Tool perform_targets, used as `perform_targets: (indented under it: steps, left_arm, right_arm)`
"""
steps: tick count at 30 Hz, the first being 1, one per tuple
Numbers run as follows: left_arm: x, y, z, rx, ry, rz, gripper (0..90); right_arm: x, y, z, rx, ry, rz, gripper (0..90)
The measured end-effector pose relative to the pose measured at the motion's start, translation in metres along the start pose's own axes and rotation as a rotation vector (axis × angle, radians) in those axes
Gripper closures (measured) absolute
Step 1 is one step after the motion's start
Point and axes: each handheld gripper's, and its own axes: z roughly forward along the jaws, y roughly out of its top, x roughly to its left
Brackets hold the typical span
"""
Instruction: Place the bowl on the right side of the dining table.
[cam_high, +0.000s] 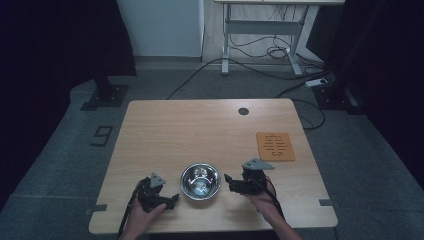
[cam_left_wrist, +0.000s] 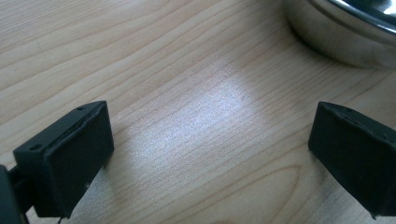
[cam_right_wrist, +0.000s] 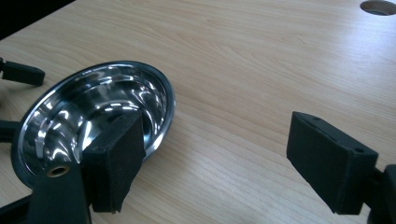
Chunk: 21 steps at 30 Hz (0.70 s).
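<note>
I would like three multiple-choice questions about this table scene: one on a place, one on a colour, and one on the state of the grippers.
1. Where does the steel bowl stand?
A. between the two grippers
B. on the orange mat
C. at the far edge of the table

2. What colour is the square mat?
A. blue
B. orange
C. white

3. How are the left gripper and the right gripper?
A. both open
B. both shut on the bowl
C. one shut, one open

Key: 1 A, in the high view a gripper sits on each side of the bowl. 2 B, the high view shows it orange. 3 A, each gripper view shows jaws wide apart, holding nothing.
</note>
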Motion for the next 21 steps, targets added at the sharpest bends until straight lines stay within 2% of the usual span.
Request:
perform_targets:
  steps: [9,21]
  left_arm:
    - [0.0,0.0,0.0,0.001,0.0,0.001,0.0]
    - [0.0,0.0,0.0,0.0,-0.001,0.001,0.0]
  right_arm:
    - [0.004,0.005,0.004,-0.001,0.014,0.005,19.3]
    - [0.018,0.011,0.014,0.011,0.056,-0.007,21.3]
